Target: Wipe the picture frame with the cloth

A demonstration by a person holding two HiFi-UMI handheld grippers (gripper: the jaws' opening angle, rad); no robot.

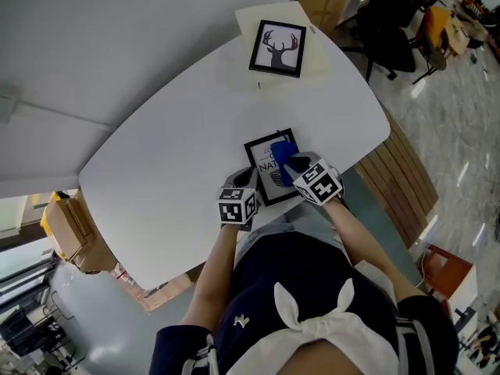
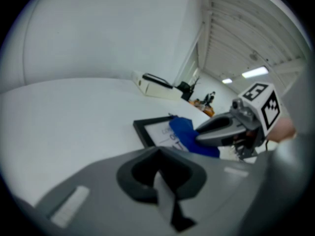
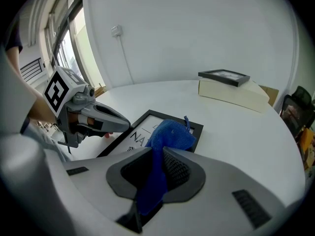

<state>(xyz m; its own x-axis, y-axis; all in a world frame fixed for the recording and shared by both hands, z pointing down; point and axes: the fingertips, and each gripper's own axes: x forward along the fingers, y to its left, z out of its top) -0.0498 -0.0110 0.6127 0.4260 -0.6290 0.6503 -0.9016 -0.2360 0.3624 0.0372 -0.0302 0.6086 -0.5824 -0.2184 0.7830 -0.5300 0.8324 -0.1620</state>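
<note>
The right gripper (image 3: 156, 173) pinches the blue cloth (image 3: 170, 136), which hangs over the black picture frame (image 3: 129, 140) lying flat just ahead of its jaws, while the left gripper (image 2: 158, 176), pressed together and empty, sits beside the frame.

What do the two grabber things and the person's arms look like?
The left gripper and right gripper are smooth grey plastic, and each narrows to a pointed beak. Each carries a white cube printed with black square markers. The inner pads are dark and bumpy. The person wears short dark sleeves with white stripes.
</note>
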